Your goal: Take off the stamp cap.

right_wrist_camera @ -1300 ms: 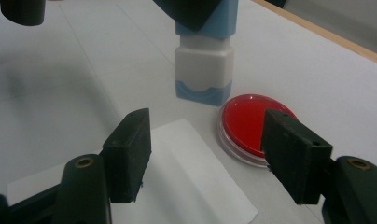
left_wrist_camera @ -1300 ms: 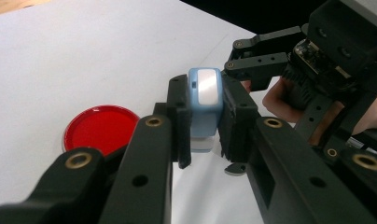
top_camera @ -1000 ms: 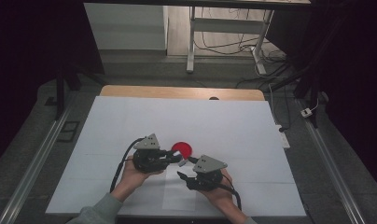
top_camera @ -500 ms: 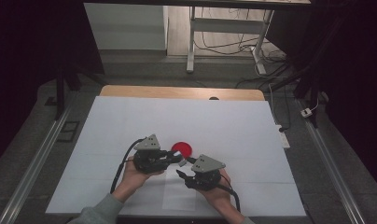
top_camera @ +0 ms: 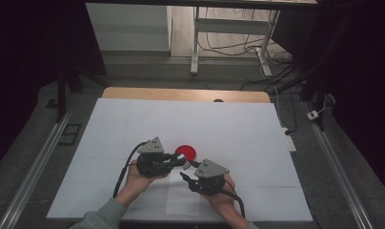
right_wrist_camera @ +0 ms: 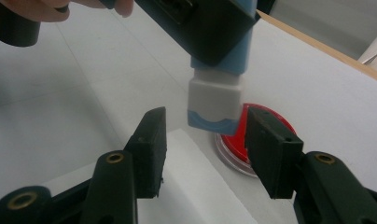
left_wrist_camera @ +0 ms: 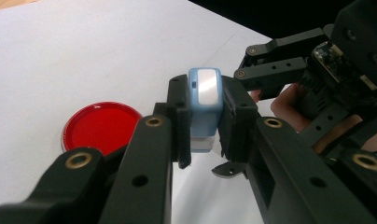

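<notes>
My left gripper [top_camera: 180, 160] [left_wrist_camera: 204, 128] is shut on a small blue block [left_wrist_camera: 204, 100] with a pale window on its upper end. The block stands upright above the white table. Its grey, blue-edged cap [right_wrist_camera: 214, 105] hangs below the left gripper's jaws. My right gripper [top_camera: 187, 172] [right_wrist_camera: 203, 140] is open. Its pads [right_wrist_camera: 151, 140] stand on either side of the cap without pressing on it, and its jaws have just been closing on it. A flat red round disc [top_camera: 186, 152] [left_wrist_camera: 101, 127] [right_wrist_camera: 266, 128] lies on the table just beyond both grippers.
A white sheet [top_camera: 228, 129] covers the table, with a wooden edge [top_camera: 181, 94] at the back. A paler rectangular patch [top_camera: 181, 200] [right_wrist_camera: 196, 186] lies under the grippers near the front edge. Dark floor and metal rails [top_camera: 33, 171] flank the table.
The right gripper's jaws look slightly narrower around the block's cap. Both hands and the red disc stay where they were.
</notes>
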Available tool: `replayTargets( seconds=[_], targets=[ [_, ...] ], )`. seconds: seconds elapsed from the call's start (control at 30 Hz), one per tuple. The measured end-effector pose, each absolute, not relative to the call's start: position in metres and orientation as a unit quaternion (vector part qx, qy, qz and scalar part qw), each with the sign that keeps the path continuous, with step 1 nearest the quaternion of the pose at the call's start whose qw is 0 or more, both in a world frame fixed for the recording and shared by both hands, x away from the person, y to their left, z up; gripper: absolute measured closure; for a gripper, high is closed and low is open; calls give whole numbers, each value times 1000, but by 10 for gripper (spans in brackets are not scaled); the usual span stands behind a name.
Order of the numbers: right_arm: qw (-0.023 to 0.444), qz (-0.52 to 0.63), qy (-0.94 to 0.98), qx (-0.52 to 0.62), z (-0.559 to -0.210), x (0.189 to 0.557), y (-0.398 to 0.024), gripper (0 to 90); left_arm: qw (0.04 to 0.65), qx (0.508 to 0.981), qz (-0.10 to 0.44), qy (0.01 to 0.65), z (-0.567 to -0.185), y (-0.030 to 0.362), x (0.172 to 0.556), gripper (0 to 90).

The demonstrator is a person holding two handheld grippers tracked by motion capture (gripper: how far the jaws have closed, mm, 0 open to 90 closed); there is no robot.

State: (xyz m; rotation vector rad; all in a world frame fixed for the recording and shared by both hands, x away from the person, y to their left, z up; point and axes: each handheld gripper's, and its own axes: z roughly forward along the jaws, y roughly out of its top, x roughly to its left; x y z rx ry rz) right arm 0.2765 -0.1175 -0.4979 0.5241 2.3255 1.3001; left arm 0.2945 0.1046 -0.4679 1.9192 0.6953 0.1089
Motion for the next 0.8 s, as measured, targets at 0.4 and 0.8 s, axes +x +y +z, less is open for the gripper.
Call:
replayTargets(
  seconds=[0.4,0.8],
  targets=[
    [232,460,836,187,-499,275,-115,560,525,798,48,293,-468,104,294,756],
    [248,461,831,191,-498,274,-116,623,530,795,50,293,-469,103,293,757]
  ],
)
